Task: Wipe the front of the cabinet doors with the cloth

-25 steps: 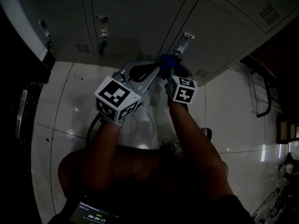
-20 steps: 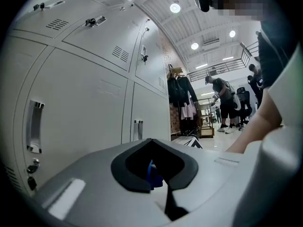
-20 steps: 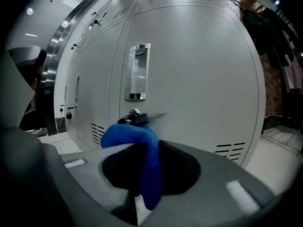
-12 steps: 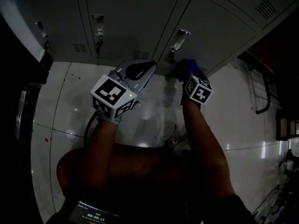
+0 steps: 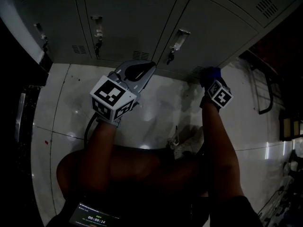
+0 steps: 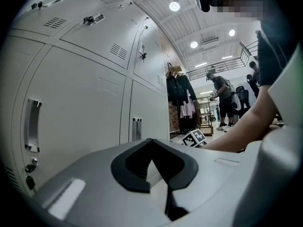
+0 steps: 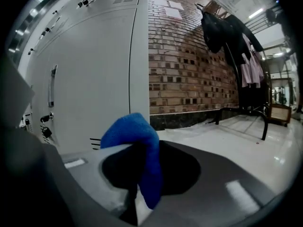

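Cloth (blue) pinched in right claw, near cabinet door, left claw closed, empty

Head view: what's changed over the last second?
The right gripper, shut on the blue cloth, swept rightward along the foot of the cabinet doors, away from the left gripper and past the right-hand door handle. Nothing was picked up or released. The left gripper stayed about where it was, shut and empty.

Locker rm, grey metal lockers, brick wall
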`<state>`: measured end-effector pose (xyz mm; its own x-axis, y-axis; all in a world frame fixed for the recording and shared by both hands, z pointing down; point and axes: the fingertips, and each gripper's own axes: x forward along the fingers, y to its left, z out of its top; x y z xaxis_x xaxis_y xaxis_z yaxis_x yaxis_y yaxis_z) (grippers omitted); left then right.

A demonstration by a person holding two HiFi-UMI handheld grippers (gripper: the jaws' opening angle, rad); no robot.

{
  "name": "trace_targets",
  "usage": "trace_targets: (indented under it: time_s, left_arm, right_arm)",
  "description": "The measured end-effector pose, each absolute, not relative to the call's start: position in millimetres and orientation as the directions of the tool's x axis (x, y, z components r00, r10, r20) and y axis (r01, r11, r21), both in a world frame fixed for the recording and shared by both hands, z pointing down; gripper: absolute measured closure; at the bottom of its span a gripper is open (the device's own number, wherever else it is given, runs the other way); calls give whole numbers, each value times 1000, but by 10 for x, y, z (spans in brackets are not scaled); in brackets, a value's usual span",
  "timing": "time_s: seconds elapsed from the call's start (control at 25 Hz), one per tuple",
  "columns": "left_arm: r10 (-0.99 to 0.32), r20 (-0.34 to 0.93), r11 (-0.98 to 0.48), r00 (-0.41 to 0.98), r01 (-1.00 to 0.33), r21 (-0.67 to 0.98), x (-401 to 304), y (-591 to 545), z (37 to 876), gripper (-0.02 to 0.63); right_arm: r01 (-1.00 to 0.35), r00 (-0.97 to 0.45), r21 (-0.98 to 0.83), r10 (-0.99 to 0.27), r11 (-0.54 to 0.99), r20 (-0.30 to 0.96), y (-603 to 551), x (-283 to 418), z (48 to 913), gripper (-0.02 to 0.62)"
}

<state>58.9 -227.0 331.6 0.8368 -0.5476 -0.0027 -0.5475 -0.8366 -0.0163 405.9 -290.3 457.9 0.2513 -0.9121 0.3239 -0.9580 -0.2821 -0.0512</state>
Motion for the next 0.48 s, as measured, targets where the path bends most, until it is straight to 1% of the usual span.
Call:
trace_targets:
  time_s: [0.2,0.32,0.48]
  left_arm:
    - [-543,3,-839,839,-543,-24,600,-2259,3326,606]
    - [-537,6,-843,843,-537,-19,594,-2234,3329,606]
    - [-530,1,-848,848,-529,-24,607,-2192,3292,606]
  right_arm:
    - [-965,217,-64,-914,-253,341,-2854,3920,4553,518]
    - [-988,146,-9,-946,-155,290,-2855,3679,4272,518]
    - [-999,17,-27,-980,-23,198,-2768,3286,3667,518]
